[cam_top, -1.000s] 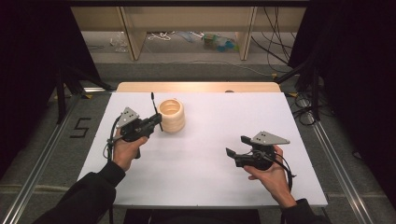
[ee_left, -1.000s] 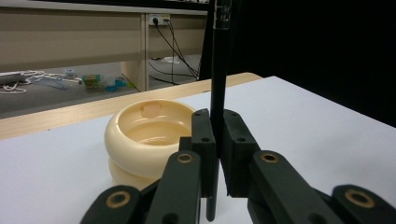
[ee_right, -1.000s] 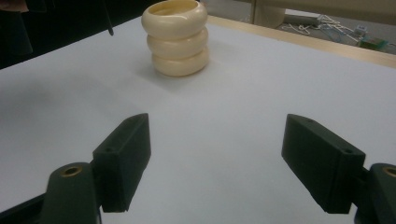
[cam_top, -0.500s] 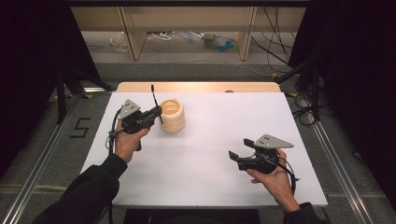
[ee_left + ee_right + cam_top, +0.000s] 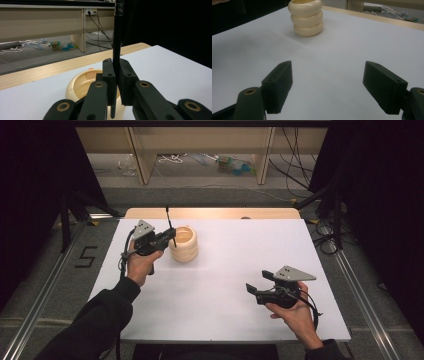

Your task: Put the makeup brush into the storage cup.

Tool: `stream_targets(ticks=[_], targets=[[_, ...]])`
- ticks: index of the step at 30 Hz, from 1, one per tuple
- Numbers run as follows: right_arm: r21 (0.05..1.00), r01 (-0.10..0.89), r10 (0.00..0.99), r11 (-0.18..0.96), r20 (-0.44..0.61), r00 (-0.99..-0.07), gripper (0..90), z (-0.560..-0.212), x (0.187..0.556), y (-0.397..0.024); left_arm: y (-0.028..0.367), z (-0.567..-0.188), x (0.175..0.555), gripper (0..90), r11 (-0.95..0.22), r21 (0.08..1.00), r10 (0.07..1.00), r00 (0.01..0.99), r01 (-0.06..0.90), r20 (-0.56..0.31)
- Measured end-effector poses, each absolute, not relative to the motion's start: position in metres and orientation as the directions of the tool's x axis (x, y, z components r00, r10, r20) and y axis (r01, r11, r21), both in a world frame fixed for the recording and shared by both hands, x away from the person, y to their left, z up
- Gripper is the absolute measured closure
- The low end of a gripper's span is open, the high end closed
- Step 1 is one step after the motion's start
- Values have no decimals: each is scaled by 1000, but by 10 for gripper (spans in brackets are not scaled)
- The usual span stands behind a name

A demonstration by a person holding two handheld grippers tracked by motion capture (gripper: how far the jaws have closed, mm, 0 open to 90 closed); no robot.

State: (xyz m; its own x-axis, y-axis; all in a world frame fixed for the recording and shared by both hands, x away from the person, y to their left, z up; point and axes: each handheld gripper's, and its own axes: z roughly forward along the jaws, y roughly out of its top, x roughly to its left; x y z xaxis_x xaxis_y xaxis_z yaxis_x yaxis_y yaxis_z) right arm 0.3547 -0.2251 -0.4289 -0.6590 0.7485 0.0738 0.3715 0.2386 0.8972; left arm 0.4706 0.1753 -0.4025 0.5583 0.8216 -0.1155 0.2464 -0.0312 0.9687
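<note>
High view: left gripper (image 5: 170, 236) carries a thin black pen (image 5: 168, 219) upright beside the ribbed cream holder (image 5: 184, 244) at the white table (image 5: 225, 285)'s far left, judged mid-insertion. Left gripper view: jaws clenched on the pen above the holder's mouth; next, centre and lower. Right gripper view: right gripper (image 5: 327, 86) idle, jaws released

Bright overhead light falls evenly on the white rectangular table top (image 5: 225, 270), leaving dark surroundings at both sides. The cream ribbed ring-shaped pot (image 5: 307, 17) throws a faint soft shadow. Close up, the black jaws look slightly soft; the background floor clutter is blurred
</note>
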Motion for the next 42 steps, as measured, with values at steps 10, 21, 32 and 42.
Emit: stream_targets(ticks=[10, 21, 32, 42], targets=[[889, 391, 744, 236, 94, -662, 252, -429, 354, -224, 171, -394, 483, 846, -38, 970, 831, 547, 241, -103], [886, 387, 746, 257, 72, -662, 252, -430, 354, -225, 168, -397, 493, 846, -42, 970, 841, 533, 240, -95], [883, 390, 741, 261, 77, -668, 252, -431, 355, -224, 161, -390, 501, 846, -36, 972, 843, 529, 232, -95], [882, 391, 741, 262, 76, -667, 252, -430, 354, -224, 156, -399, 508, 846, -49, 966, 847, 523, 252, -94]])
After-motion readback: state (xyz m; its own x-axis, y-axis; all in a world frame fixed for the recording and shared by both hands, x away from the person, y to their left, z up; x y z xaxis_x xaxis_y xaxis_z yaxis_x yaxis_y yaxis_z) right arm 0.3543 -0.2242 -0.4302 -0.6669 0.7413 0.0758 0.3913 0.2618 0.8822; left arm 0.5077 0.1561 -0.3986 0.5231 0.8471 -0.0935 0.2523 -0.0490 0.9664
